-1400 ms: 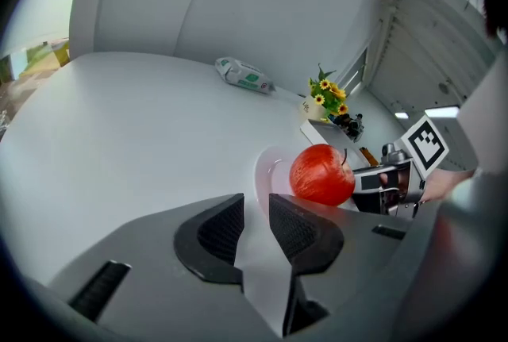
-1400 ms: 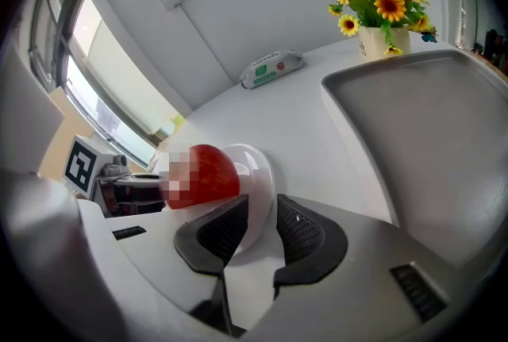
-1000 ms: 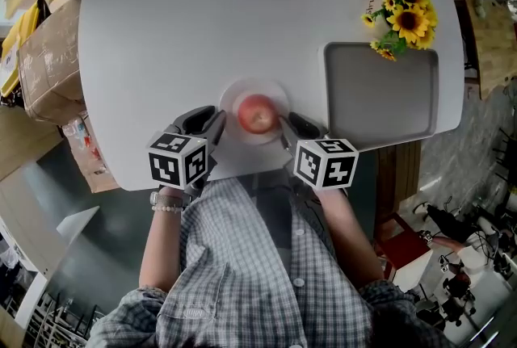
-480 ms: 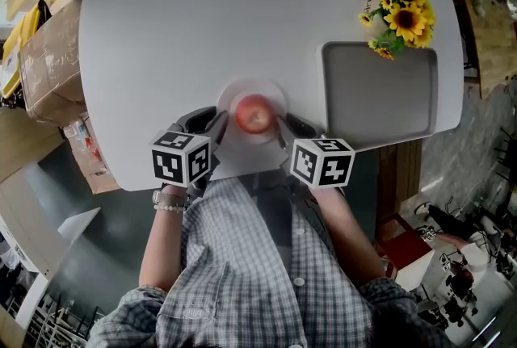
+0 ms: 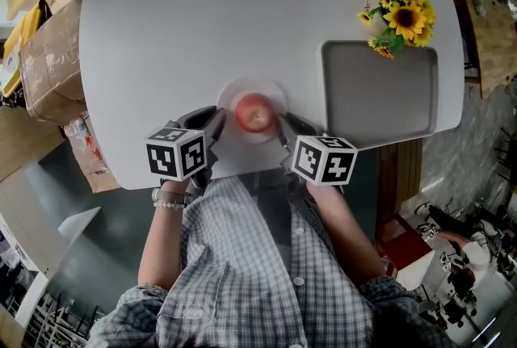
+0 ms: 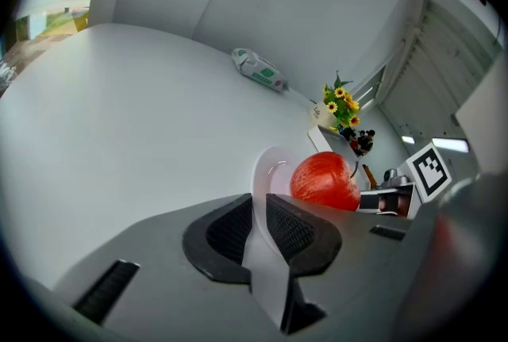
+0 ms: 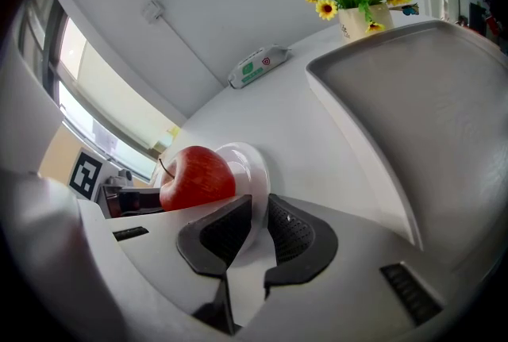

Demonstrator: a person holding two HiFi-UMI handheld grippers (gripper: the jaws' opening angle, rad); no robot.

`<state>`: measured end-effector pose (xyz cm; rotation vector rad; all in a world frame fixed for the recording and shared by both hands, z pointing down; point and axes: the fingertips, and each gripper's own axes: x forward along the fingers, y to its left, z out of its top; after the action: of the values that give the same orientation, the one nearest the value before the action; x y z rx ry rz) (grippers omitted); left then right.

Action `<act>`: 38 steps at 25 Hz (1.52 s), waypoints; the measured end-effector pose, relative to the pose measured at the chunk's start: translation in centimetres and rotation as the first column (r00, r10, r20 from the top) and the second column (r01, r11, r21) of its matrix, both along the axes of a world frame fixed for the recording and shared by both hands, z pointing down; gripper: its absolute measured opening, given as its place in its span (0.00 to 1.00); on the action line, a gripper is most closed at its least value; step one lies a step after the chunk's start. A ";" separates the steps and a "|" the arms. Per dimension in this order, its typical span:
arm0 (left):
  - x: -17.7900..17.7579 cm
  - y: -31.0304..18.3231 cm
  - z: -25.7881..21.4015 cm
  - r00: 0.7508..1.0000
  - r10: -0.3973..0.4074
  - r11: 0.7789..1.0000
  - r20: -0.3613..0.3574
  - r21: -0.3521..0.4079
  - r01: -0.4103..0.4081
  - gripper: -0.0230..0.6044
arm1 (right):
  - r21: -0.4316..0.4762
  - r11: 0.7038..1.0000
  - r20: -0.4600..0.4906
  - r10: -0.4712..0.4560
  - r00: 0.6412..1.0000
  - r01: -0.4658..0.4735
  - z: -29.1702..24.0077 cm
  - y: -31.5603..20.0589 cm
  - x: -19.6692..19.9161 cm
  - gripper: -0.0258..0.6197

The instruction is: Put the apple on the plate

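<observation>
head view: we see our left gripper (image 5: 215,124) and right gripper (image 5: 283,128) each pinching the rim of the white plate (image 5: 230,94), red apple (image 5: 255,112) on it.

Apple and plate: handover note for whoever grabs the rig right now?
Left gripper: jaws shut on the white plate rim, on the person's left side.
Right gripper: jaws shut on the opposite rim.
Red apple sits on the plate, near the table front edge.
Done: apple is on the plate.
Left: probably just release both grippers. Can't tell whether the plate is lifted.
</observation>
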<state>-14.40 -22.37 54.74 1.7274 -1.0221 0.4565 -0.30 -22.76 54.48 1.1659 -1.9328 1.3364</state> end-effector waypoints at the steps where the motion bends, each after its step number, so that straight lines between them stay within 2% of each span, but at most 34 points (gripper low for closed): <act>1: 0.0 0.0 0.0 1.000 -0.005 1.000 -0.009 -0.007 0.005 0.13 | -0.004 1.000 0.002 0.005 1.000 -0.005 0.0 0.0 0.1 0.15; 6: 0.4 0.0 0.1 1.000 0.001 1.000 -0.022 -0.031 -0.002 0.13 | -0.038 0.998 0.016 0.051 0.999 -0.051 0.1 0.1 0.5 0.15; 19: 1.4 -0.9 -1.1 1.000 0.011 0.998 -0.014 -0.063 -0.012 0.12 | -0.058 0.991 0.046 0.121 0.992 -0.119 -1.2 -0.4 1.7 0.13; 30: 4.0 -3.6 -4.0 0.997 0.069 0.997 -0.020 -0.032 -0.070 0.11 | -0.045 0.983 0.069 0.179 0.981 -0.176 -3.8 -1.6 4.4 0.13; 38: 9.0 -6.6 -6.6 0.988 0.147 0.989 -0.043 0.034 -0.145 0.11 | -0.029 0.961 0.082 0.277 0.957 -0.275 -6.0 -3.0 9.1 0.13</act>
<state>-5.39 -28.92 48.18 1.8398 -0.8782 0.4946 8.80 -25.73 48.53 1.4333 -1.8630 1.5655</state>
